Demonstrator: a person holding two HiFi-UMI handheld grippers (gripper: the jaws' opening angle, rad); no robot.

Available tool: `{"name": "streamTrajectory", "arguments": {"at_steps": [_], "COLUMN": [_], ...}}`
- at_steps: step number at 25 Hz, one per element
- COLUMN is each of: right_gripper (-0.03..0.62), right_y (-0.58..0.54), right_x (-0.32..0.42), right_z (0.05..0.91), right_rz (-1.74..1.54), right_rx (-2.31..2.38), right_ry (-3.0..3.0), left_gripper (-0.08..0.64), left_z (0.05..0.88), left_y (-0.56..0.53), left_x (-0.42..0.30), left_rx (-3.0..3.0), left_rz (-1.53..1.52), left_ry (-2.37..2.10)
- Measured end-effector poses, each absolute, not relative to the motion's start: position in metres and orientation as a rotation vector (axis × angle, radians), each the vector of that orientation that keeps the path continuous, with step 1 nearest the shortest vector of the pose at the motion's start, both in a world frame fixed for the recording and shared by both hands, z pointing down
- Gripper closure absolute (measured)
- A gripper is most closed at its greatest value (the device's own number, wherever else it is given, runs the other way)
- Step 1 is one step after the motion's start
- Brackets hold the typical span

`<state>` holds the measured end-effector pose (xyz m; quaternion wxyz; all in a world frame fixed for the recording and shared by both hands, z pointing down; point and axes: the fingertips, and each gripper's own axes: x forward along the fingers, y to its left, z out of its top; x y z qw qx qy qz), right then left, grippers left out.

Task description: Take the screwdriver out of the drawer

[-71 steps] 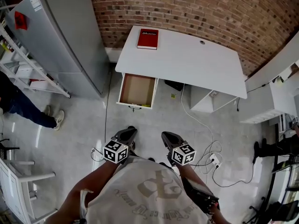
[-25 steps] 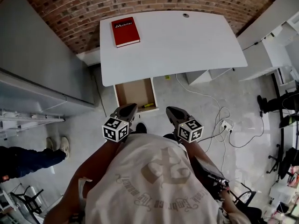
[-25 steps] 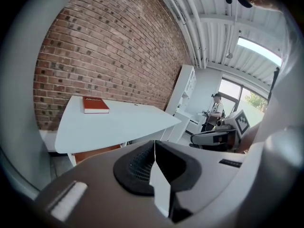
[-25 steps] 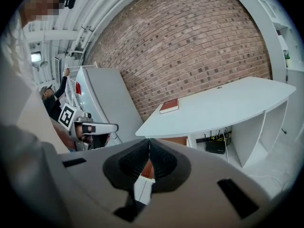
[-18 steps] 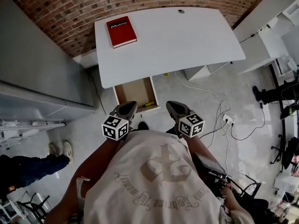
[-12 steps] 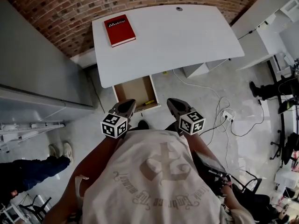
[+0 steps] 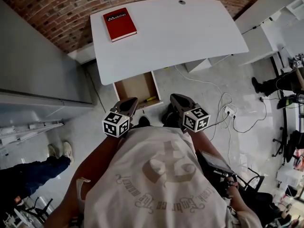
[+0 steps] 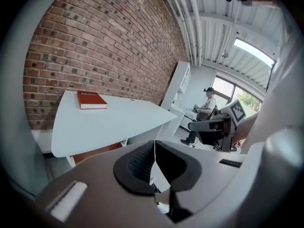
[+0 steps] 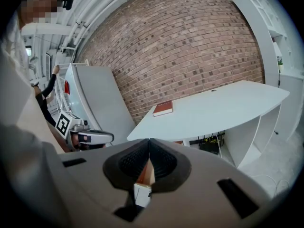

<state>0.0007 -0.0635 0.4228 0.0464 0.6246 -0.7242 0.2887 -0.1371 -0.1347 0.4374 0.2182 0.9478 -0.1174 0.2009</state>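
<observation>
Standing against the brick wall on the far side: one white desk, its top bare except for a red book lying flat at the far left corner. Below the desk's near edge, towards the left: one drawer, already pulled well out, brown inside and mostly bare. Person, seen from above, close up to the near side of the drawer, one tool in each hand. Left gripper: jaws pressed together with nothing between them, tip just short of the drawer's near edge, pointing forward and a little down. Right gripper: jaws likewise closed and empty, over the floor just right of the drawer. Loose cables and a power strip on the floor to the right, well apart from the work. Smallest item: the screwdriver, showing only as a short yellow sliver against the drawer's near right corner, lying inside and touched by neither tool. Progress, as I judge it: drawer open and the approach made, nothing more. Remaining: open one pair of jaws, reach down into that near right corner, close on the screwdriver, and lift it clear of the drawer.
</observation>
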Motion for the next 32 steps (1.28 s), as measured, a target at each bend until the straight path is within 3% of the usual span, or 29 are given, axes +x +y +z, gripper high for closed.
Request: {"name": "streamTrajectory", "arguments": {"at_steps": [32], "right_gripper": [0.586], "right_y": [-0.087], "right_x": [0.035], "right_z": [0.478], "right_rz": [1.039], "right_rx": [1.825], "right_ry": [-2.189], "left_gripper": [0.551], "left_z": [0.511], "left_y": [-0.137], "left_x": [-0.098], "left_rx": [2.56], "left_rz": [0.873], "left_ry": [-0.229]}}
